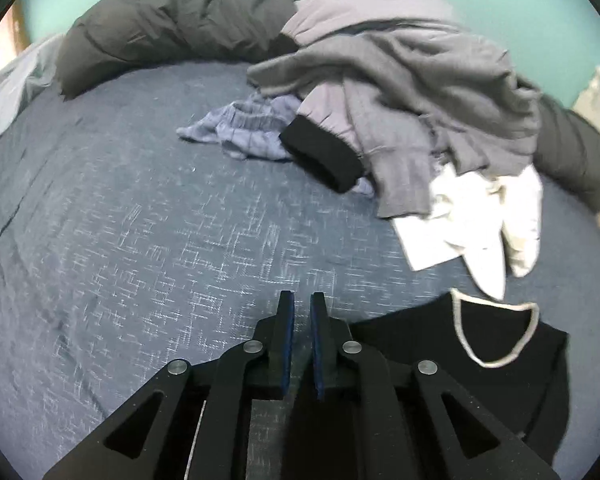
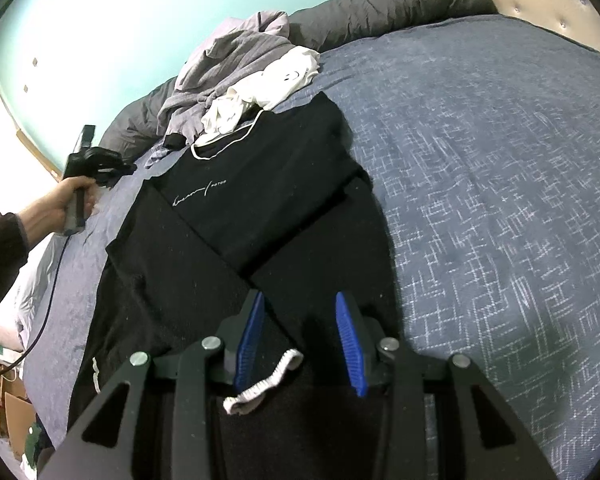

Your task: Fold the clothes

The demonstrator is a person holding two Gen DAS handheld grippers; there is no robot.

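A black long-sleeved shirt (image 2: 260, 184) with a white-trimmed neckline lies flat on the blue bed cover (image 2: 500, 180), its sleeves folded across the body. My right gripper (image 2: 300, 300) hovers open over the lower part of the shirt, and a white ribbed cuff (image 2: 268, 380) lies between its fingers near their base. In the left wrist view the shirt (image 1: 480, 344) shows at the lower right. My left gripper (image 1: 302, 300) is beside it over bare cover, its blue pads nearly together with nothing between them. A hand (image 2: 66, 196) holds that left gripper (image 2: 116, 168) left of the collar.
A heap of grey and lilac clothes (image 1: 400, 80) sits past the shirt, with a white garment (image 1: 480, 216) and a blue checked one (image 1: 244, 128) at its edges. A dark grey duvet (image 1: 172, 20) runs along the wall. A cardboard box (image 2: 12, 404) stands on the floor.
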